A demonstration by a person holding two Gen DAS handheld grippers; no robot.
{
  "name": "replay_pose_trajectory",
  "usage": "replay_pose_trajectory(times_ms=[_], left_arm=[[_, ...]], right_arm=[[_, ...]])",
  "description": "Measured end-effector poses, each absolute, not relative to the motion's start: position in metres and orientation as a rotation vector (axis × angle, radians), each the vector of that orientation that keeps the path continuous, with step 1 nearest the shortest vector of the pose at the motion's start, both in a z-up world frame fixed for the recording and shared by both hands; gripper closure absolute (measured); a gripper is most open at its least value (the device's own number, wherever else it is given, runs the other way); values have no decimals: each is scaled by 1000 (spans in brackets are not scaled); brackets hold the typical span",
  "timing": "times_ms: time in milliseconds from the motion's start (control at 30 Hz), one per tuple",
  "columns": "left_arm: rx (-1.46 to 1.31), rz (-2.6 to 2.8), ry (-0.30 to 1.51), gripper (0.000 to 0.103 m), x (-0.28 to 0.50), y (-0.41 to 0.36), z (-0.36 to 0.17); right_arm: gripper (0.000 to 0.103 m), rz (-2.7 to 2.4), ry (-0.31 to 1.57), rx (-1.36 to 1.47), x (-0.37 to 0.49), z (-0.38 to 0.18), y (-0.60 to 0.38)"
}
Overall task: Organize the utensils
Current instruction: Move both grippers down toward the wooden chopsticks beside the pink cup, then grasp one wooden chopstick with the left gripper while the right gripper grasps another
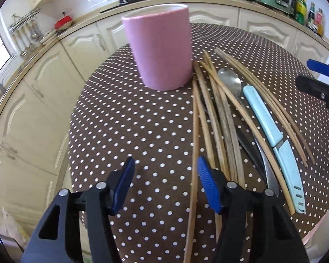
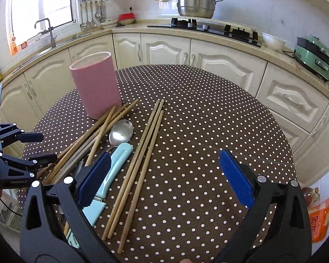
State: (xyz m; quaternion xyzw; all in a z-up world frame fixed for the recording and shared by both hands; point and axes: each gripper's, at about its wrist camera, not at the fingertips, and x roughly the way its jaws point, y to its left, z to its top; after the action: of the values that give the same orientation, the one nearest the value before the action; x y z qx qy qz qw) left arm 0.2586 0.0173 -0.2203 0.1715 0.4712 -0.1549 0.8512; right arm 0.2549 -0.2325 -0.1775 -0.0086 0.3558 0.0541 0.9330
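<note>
A pink cup [image 1: 160, 48] [image 2: 96, 85] stands upright on the polka-dot table [image 1: 125, 118] [image 2: 208, 109]. Right of it lie several wooden chopsticks [image 1: 210, 114] [image 2: 142, 149], a metal spoon [image 1: 229, 81] [image 2: 120, 131], a light-blue sheathed knife [image 1: 272, 140] [image 2: 114, 168] and a dark blade [image 1: 258, 160]. My left gripper [image 1: 165, 175] [image 2: 42, 148] hovers open over the near end of the leftmost chopstick, which runs just inside its right pad. My right gripper [image 2: 164, 164] [image 1: 311, 74] is wide open above a bundle of chopsticks, its left finger over the blue knife.
Cream kitchen cabinets [image 2: 164, 48] and a counter curve behind the table, with a hob [image 2: 208, 27], a steel pot [image 2: 196, 2], a white bowl [image 2: 273, 41] and a green appliance [image 2: 313, 57]. The table's right half [image 2: 230, 120] holds only cloth.
</note>
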Motion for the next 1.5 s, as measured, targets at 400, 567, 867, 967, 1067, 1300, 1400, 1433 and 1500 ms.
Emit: replay_pose_trajectory(times_ms=[400,567,867,967,1067,1300,1400,1433,1500], left_arm=[[332,-435,1083,70,318,-11,-215],[287,-428,1090,87,339,-16,-214],[160,-352,1089,96,317,-2,-216],[81,-311,1117,97,309,5,-216],[39,-288,1142,97,312,8,-215],[36,-273,1217,97,345,5,-219],[44,-267,1225,97,355,0,-216],[50,-265,1221,97,354,-2,-218],[47,-263,1205,97,351,-3,-217]], right_arm=[[14,179,939,-10,304,-189,-243],[28,209,1055,9,329,-195,-244],[43,201,1179,-46,357,-205,-233],[45,190,1213,-103,369,-206,-218],[62,204,1237,-145,379,-205,-206],[93,235,1278,-106,396,-199,-198],[96,252,1274,-56,395,-198,-211],[97,257,1271,-37,394,-197,-215],[98,270,1256,-1,390,-194,-225]])
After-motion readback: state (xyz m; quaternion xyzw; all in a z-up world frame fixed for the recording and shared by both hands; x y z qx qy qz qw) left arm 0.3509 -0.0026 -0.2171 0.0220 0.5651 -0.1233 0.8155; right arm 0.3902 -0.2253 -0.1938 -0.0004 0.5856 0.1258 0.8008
